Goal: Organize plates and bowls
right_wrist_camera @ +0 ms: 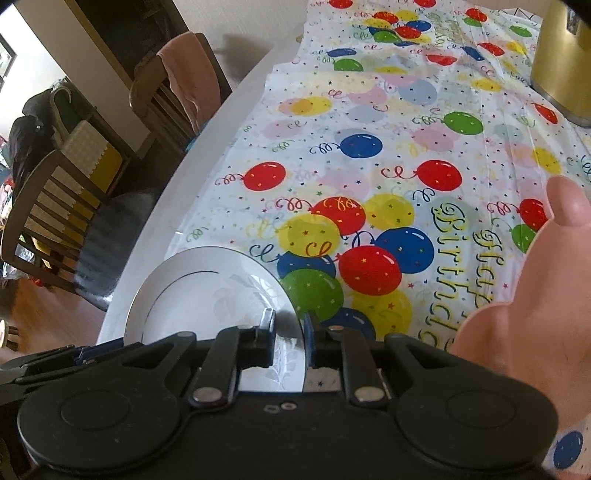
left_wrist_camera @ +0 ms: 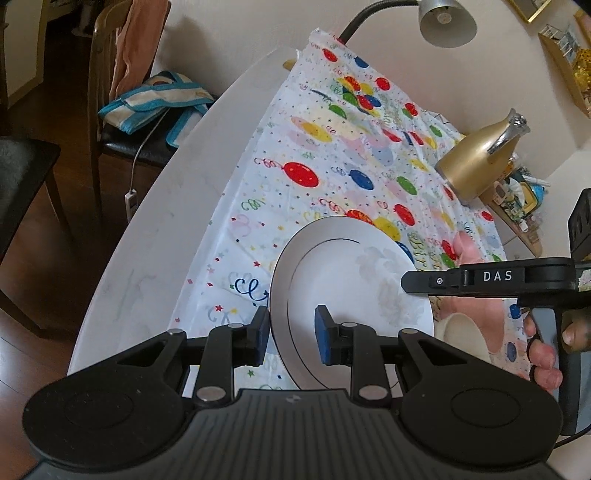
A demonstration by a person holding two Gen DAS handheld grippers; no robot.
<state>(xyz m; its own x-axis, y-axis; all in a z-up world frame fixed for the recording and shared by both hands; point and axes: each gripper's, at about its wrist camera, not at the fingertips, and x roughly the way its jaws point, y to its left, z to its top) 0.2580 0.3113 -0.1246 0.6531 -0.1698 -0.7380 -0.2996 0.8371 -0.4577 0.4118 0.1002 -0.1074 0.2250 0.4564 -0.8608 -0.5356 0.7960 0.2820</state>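
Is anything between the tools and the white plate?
No. Both tools already straddle the plate: the left tool over its near-left rim, the right tool over its right rim. Nothing visible sits in between.

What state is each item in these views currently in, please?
plate: tilted, its rim gripped on two sides.
left gripper: shut on the plate's rim.
right gripper: shut on the plate's opposite rim.
tablecloth: spread flat, slightly creased.
desk lamp: appears unlit.
gold bottle: upright on the tablecloth.
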